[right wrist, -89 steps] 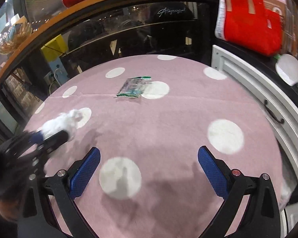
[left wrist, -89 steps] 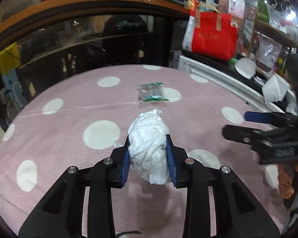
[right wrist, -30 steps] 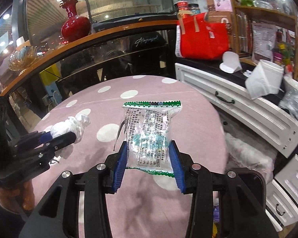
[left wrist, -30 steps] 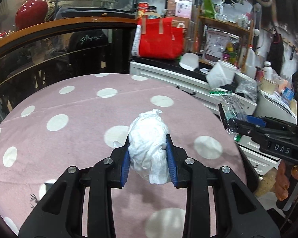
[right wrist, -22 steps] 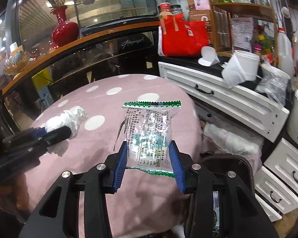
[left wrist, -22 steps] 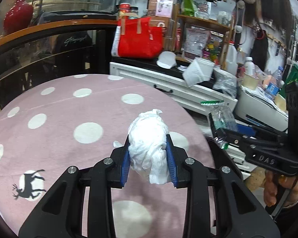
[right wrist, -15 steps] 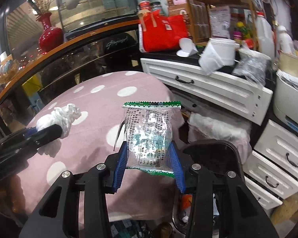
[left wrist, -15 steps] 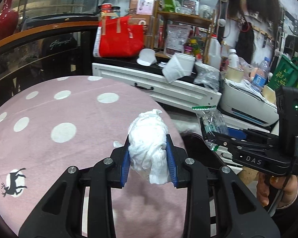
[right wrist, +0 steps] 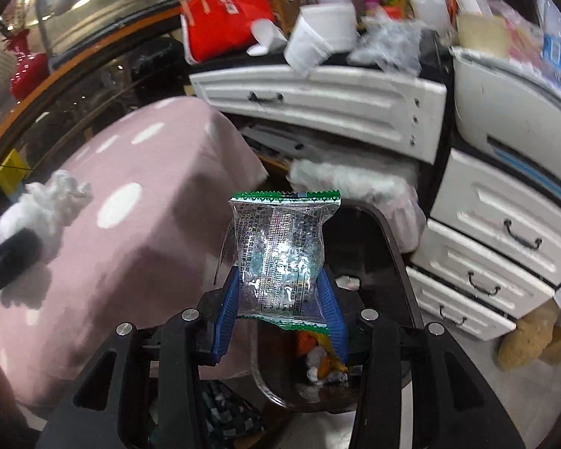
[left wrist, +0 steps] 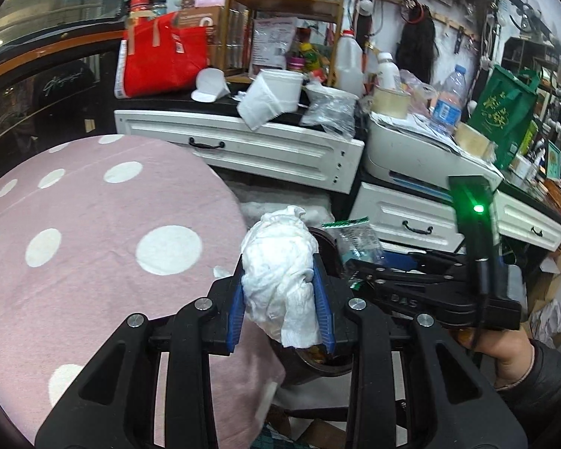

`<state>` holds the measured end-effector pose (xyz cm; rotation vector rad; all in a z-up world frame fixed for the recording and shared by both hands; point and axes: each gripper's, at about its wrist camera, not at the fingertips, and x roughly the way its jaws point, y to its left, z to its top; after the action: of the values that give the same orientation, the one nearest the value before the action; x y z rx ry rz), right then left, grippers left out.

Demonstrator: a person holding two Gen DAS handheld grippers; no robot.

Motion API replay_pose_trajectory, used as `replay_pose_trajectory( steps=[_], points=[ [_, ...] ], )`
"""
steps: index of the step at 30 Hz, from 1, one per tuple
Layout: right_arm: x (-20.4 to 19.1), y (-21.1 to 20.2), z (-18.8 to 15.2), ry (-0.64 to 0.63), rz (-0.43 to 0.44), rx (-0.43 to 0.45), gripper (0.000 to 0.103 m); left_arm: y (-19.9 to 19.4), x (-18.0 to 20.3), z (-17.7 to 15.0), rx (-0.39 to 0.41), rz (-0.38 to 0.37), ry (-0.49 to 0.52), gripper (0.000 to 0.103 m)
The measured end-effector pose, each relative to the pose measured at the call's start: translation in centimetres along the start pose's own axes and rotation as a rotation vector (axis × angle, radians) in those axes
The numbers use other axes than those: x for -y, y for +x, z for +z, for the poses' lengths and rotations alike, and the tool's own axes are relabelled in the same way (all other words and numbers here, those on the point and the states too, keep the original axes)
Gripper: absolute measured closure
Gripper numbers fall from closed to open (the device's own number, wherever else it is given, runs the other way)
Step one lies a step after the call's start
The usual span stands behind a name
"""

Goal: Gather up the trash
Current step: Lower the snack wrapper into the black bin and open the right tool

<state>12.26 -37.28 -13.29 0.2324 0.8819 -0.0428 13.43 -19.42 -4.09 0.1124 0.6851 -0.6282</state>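
Note:
My left gripper [left wrist: 278, 280] is shut on a crumpled white tissue wad [left wrist: 280, 262], held past the right edge of the pink polka-dot table [left wrist: 93, 254]. My right gripper [right wrist: 280, 292] is shut on a clear plastic wrapper with green edges [right wrist: 280, 254], hanging over a dark trash bin [right wrist: 389, 273] that holds several scraps. In the left wrist view the bin's rim [left wrist: 318, 368] shows just under the tissue, and the right gripper with its wrapper [left wrist: 359, 239] sits to the right. The tissue [right wrist: 45, 205] shows at the far left of the right wrist view.
White drawer cabinets [left wrist: 243, 149] stand behind the bin, their tops crowded with a red bag [left wrist: 164, 56], cups, bottles and plastic. More white drawers [right wrist: 497, 254] stand right of the bin. A person's hand and dark sleeve [left wrist: 520, 359] hold the right gripper.
Both grippers swung right off the table toward the bin, each keeping its hold. The right gripper also dropped lower, so the bin's inside now shows beneath the wrapper.

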Motion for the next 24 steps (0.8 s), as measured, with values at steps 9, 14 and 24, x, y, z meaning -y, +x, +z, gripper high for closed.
replay_pose_trajectory(
  steps=[9, 14, 24],
  points=[
    [3.0, 4.3, -1.8, 0.101, -0.022, -0.134, 0.061, 3.4, 2.0, -0.7, -0.071, -0.025, 0.044, 0.070],
    [4.0, 5.8, -2.8, 0.127, -0.045, -0.173, 0.061, 5.2, 2.4, -0.7, -0.106, -0.026, 0.058, 0.070],
    [5.6, 7.1, -4.0, 0.187, -0.064, -0.195, 0.033, 7.5, 3.4, -1.2, -0.152, -0.036, 0.086, 0.070]
  ],
)
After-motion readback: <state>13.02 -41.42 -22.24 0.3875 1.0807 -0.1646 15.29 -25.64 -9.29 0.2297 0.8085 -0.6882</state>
